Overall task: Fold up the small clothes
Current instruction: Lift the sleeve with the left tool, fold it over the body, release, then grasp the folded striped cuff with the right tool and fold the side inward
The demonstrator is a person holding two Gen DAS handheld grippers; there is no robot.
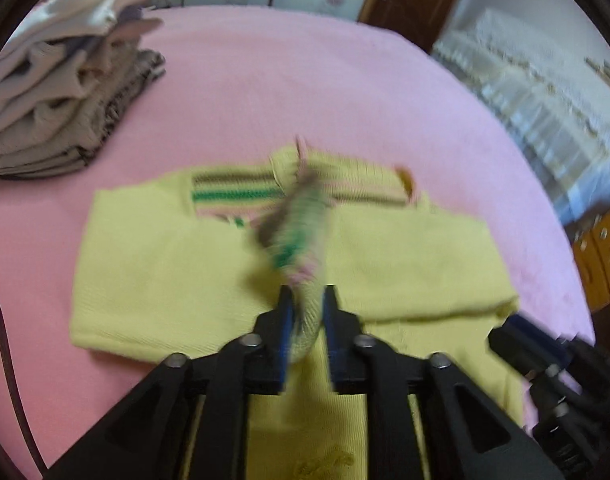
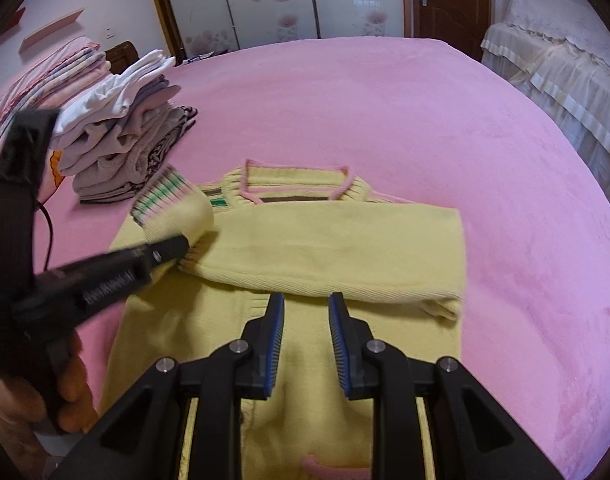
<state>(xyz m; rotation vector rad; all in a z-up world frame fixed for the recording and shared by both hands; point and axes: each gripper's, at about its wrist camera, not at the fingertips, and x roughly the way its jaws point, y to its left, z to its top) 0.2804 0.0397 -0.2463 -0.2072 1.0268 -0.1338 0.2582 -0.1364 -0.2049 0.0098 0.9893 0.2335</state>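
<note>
A yellow knit sweater (image 1: pixel 405 248) (image 2: pixel 345 240) lies flat on the pink bed, collar away from me, its right sleeve folded across the chest. My left gripper (image 1: pixel 307 300) (image 2: pixel 181 246) has the left sleeve (image 1: pixel 301 220) (image 2: pixel 173 204) between its pads; the fabric fills the narrow gap. The striped cuff rises above the sweater's left side, blurred. My right gripper (image 2: pixel 307 308) hovers over the sweater's middle, open, with nothing between its fingers. It also shows as the right gripper (image 1: pixel 517 328) at the lower right of the left wrist view.
A stack of folded clothes (image 1: pixel 65 80) (image 2: pixel 125 132) stands on the pink bedspread (image 1: pixel 305 80) (image 2: pixel 385 100) at the far left. A hand (image 2: pixel 69 392) holds the left tool. Cloth-covered furniture (image 2: pixel 565 60) stands beyond the bed's right edge.
</note>
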